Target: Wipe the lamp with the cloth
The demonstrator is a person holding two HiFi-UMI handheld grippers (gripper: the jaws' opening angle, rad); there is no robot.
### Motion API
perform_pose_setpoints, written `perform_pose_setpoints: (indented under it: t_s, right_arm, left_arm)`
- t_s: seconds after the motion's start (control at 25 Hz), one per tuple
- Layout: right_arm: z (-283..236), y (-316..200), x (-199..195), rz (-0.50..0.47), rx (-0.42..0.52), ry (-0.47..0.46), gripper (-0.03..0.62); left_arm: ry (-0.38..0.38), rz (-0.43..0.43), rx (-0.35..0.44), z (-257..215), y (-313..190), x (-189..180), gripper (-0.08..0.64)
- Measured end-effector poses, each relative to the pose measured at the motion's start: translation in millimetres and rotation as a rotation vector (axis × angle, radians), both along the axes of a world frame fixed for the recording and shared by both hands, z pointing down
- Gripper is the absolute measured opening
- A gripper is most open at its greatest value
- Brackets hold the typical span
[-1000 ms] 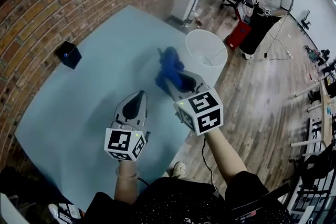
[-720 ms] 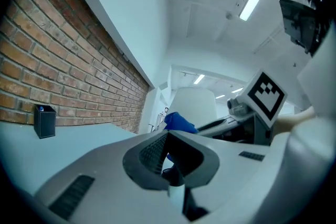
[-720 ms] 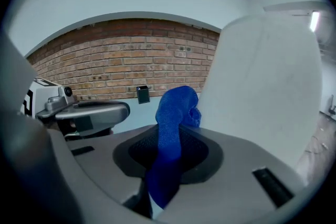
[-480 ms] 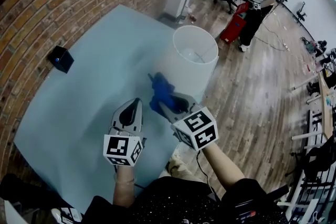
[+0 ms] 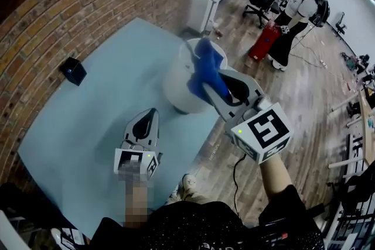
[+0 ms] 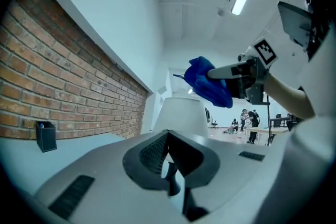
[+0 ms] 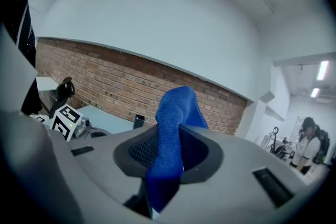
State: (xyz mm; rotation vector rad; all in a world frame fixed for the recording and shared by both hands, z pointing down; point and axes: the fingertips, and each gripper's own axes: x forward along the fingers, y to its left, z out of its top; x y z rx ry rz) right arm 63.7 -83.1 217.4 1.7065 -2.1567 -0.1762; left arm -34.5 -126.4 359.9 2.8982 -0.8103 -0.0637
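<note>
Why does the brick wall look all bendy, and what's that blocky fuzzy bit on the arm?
Head view: the wide lens bends the brick wall into a curve; the blocky patch was added afterwards, it isn't real. Left gripper view: the ceiling light glares white, and corners go dark. Right gripper view: the blue cloth looks big because it's close, dark corners too.

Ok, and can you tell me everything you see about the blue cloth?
The cloth is deep blue and looks soft and fuzzy. It is bunched, not spread flat. The right gripper has its jaws shut on it, and a folded end sticks out past them. It is held in the air by the top of the white lamp; whether it touches the lamp is unclear.
</note>
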Motion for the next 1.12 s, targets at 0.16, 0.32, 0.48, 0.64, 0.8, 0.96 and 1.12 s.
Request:
perform_pose_setpoints:
  t_s: [0.16,0.32,0.48,0.64,0.8,0.96,1.12]
  right_arm:
    - [19,-8,6,0.014,-0.028,0.051,0.095]
    - [64,-9,3,0.035,-0.083,0.099,0.095]
    - [104,-6,1,0.048,-0.136,0.14,0.095]
    - [137,4,-1,0.039,-0.204,0.1,0.095]
    - [157,10,-5,0.021,-0.252,0.081,0.095]
    - [188,24,-18,-0.026,-0.312,0.045,0.095]
    - [235,29,-39,-0.062,-0.366,0.032,0.095]
  left_arm:
    - [-0.012,0.004,0.024,-4,6,6,0.008]
    - [-0.015,-0.013,-0.003,6,7,4,0.009]
    - [-0.029,-0.023,-0.011,13,8,1,0.009]
    - [-0.036,-0.022,-0.019,18,16,0,0.009]
    - [-0.042,-0.029,-0.026,22,19,1,0.009]
    - [-0.059,-0.04,-0.033,35,25,6,0.009]
    - [-0.086,-0.027,-0.006,53,23,7,0.009]
